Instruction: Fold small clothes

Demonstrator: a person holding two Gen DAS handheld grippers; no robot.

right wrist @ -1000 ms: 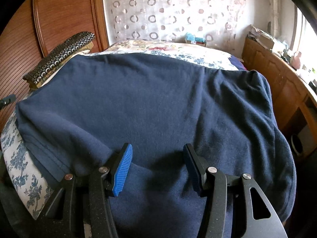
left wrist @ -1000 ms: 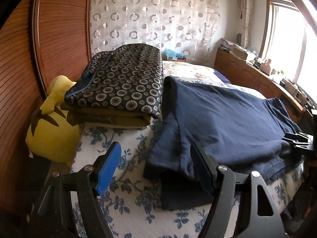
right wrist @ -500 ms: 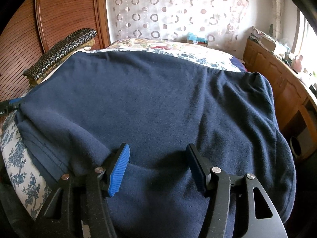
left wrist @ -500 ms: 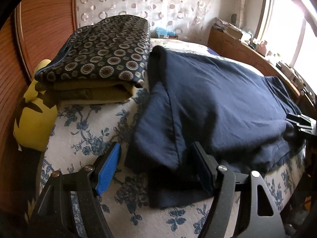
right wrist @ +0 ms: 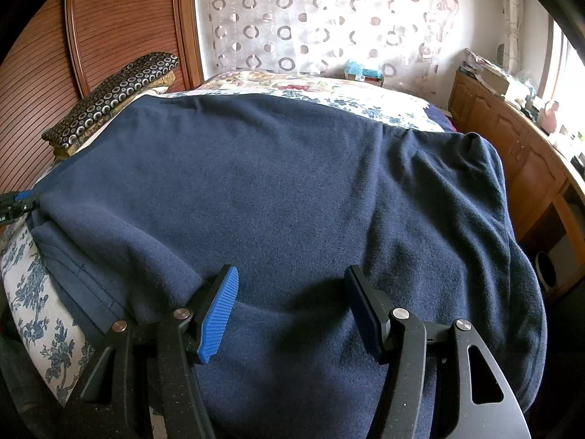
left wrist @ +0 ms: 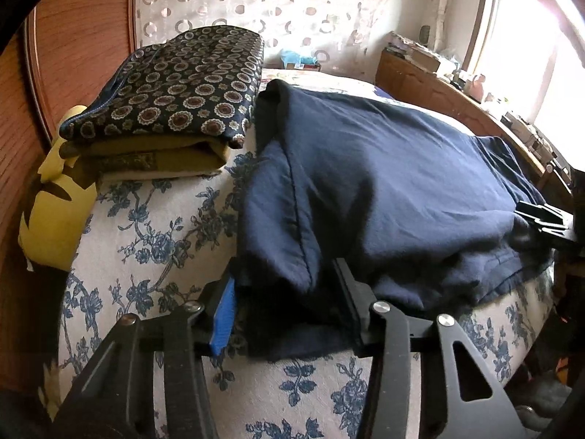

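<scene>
A navy fleece garment [left wrist: 384,168] [right wrist: 292,183] lies spread across the flowered bed sheet [left wrist: 153,237]. Its near left corner, a folded sleeve-like flap [left wrist: 278,219], sits between the jaws of my left gripper [left wrist: 285,292], which are closing around it low at the bed's edge. My right gripper [right wrist: 292,300] stands open over the garment's near edge, with cloth under and between its fingers but not pinched. Each gripper shows in the other's view: the right gripper [left wrist: 541,219] at the far right, the left gripper [right wrist: 14,201] at the far left.
A folded stack with a dark circle-patterned cloth [left wrist: 182,87] [right wrist: 109,98] on top lies at the back left beside the garment. A yellow plush [left wrist: 55,212] leans on the wooden headboard [left wrist: 73,55]. A cluttered wooden sideboard [right wrist: 512,153] runs along the right under the window.
My left gripper has sunk and moved in onto the garment's left corner, and its jaws have narrowed around the flap. The right gripper's jaws have widened slightly; it stays in place.
</scene>
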